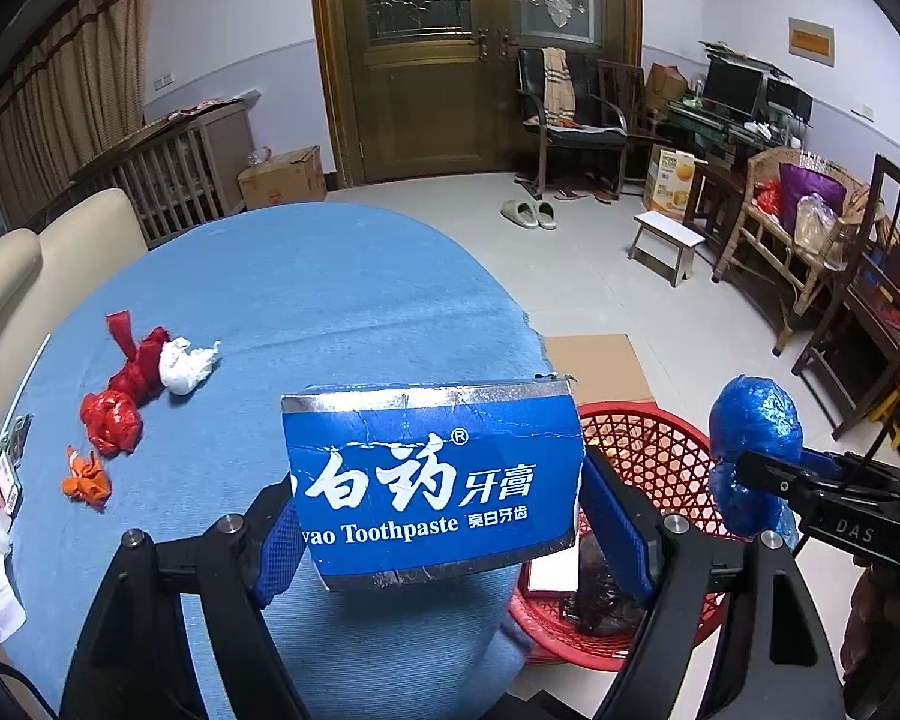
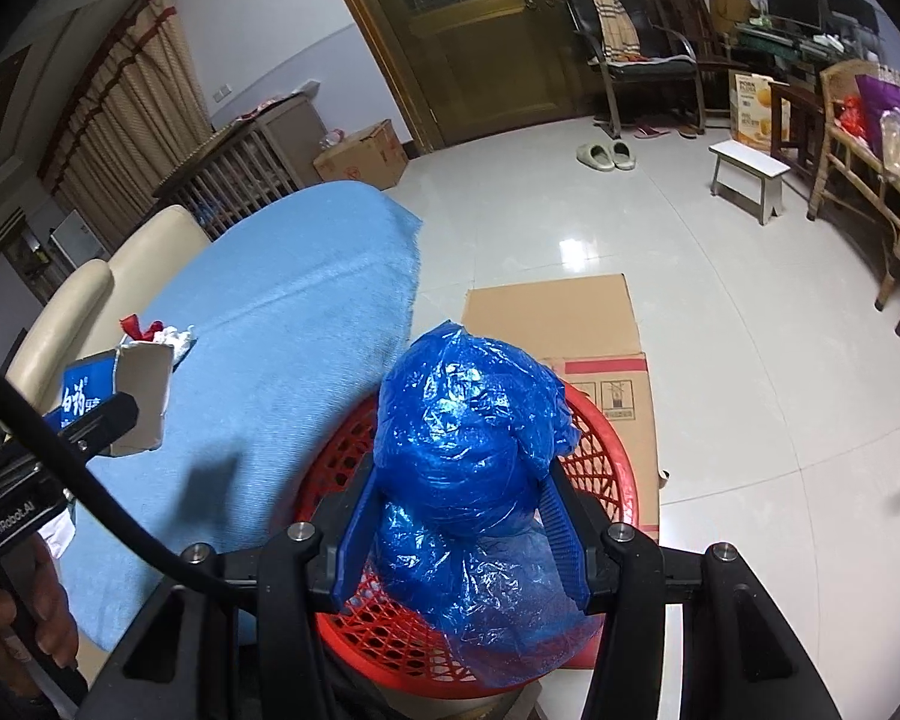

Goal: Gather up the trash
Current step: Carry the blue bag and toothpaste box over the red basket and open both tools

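The left gripper (image 1: 441,516) has its fingers clamped on a torn blue toothpaste box (image 1: 435,480), held above the near edge of the table (image 1: 330,294), which wears a blue cloth. Just to its right, the right gripper (image 2: 459,516) has its fingers clamped on a crumpled blue plastic bag (image 2: 471,438), hanging directly over a red mesh basket (image 2: 600,438) that stands on flattened cardboard (image 2: 570,312) on the floor beside the table. Farther along the cloth lie red plastic scraps (image 1: 120,390), a white wad of tissue (image 1: 183,363) touching them, and an orange scrap (image 1: 87,477). Beyond are a pair of slippers (image 1: 528,215) and a wooden door (image 1: 426,54).
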The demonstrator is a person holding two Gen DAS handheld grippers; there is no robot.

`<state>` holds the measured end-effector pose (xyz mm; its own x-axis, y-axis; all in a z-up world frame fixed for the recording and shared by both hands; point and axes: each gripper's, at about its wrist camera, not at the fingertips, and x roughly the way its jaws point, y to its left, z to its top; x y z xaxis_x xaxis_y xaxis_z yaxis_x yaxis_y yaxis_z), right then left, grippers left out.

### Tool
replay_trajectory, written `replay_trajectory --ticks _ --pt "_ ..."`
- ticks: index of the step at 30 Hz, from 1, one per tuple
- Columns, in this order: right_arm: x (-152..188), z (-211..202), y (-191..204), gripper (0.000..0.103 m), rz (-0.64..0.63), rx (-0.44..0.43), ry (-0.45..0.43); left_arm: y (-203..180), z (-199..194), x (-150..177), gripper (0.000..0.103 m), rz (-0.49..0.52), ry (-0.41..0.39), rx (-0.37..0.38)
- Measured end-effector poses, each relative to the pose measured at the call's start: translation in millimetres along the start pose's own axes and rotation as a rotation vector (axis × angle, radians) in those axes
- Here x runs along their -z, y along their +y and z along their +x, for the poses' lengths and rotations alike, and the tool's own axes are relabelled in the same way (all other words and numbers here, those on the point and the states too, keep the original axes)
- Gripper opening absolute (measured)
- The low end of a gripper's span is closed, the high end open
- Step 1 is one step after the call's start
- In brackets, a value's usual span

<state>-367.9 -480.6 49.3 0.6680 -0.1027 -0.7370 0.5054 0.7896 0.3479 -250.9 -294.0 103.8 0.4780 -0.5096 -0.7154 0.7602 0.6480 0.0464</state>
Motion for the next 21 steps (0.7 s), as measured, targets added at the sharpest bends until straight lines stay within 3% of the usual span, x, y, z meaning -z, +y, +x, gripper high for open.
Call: replay_trajectory --ticks 12,16,21 --pt "-9.0 14.9 0.9 0.055 -0.006 -0.005 0.016 -17.2 9.7 1.2 0.083 0.029 0.023 0.013" --pt "-6.5 31.4 0.0 0.068 -0.011 -0.006 0.085 -21.0 10.8 0.8 0.083 0.038 0.027 0.017" --pt "-5.2 23.5 -5.1 0.071 0.017 -0.006 0.061 -23.8 11.6 0.3 0.083 0.048 0.031 0.025"
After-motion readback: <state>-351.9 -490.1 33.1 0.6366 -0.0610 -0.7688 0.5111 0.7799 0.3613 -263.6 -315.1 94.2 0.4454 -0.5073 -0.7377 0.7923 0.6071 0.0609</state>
